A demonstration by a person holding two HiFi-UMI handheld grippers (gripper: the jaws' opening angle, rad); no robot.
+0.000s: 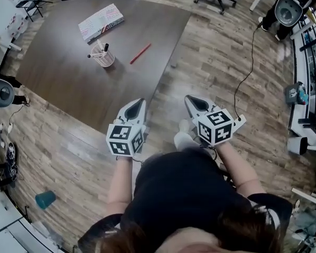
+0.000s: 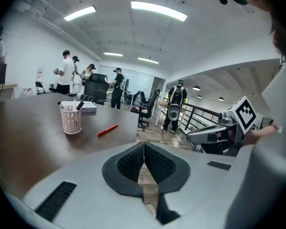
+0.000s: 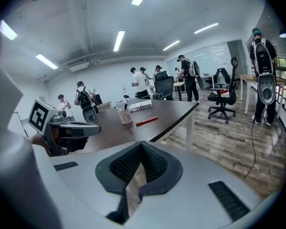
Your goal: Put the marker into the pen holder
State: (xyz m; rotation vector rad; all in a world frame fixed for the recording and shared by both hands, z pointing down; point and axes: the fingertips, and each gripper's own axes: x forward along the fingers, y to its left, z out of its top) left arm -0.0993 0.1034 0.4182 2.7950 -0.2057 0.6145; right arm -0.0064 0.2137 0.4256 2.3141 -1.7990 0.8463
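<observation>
Head view: the red marker [image 1: 140, 53] lies flat on the table [image 1: 52, 83] just right of the pen holder [image 1: 104, 57], which already holds a few pens (one dark-capped). The left gripper [image 1: 140, 103] and right gripper [image 1: 190, 99] hang well short of the holder, probably because no approach is under way yet.

Left gripper view: jaws pressed together, empty.

Right gripper view: likewise clenched on nothing, with the marker untouched beside the holder.

Red marker [image 1: 140, 53], pink pen holder [image 1: 104, 58], dark brown table [image 1: 58, 73].
</observation>
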